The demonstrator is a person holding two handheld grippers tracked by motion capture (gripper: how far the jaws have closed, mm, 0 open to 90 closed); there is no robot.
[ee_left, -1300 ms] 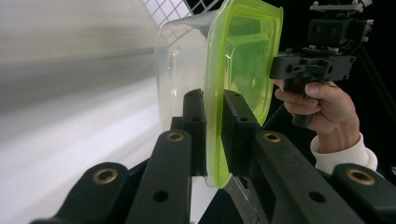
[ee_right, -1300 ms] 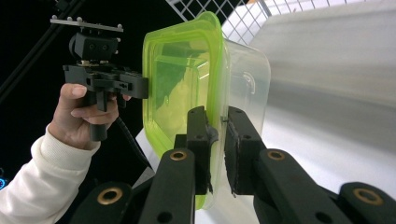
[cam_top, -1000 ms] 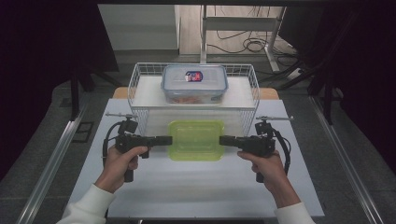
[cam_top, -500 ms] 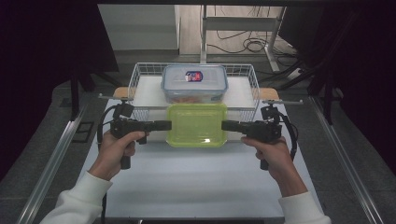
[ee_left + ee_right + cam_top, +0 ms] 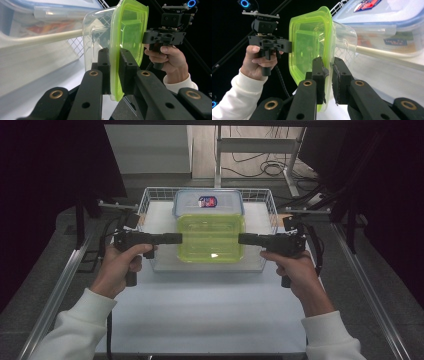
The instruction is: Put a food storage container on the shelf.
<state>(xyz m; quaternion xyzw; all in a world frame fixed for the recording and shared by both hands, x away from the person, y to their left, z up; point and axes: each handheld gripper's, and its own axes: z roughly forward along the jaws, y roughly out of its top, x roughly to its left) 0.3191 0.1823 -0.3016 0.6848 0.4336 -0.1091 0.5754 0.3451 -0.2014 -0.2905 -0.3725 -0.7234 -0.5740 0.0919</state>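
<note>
White surface [image 5: 200, 310] under everything, wire basket [image 5: 150, 205] standing at its far part. Inside the basket, a clear lidded food container with a blue-rimmed lid [image 5: 207, 200] and a red-and-blue label. In front of and partly over that container, a clear container with a green lid [image 5: 211, 237], held up off the surface above the basket's near edge, roughly level in the high view. Pinched at its left rim by the left tool [image 5: 176, 238], jaws clenched on the lid edge and container wall, seen close in the left gripper view [image 5: 114, 72]. Pinched at its right rim by the right tool [image 5: 244, 239], likewise clamped on the green edge in the right gripper view [image 5: 329, 82]. Both tools pointed inward toward each other, level, each gripped by a hand in a white sleeve.
</note>
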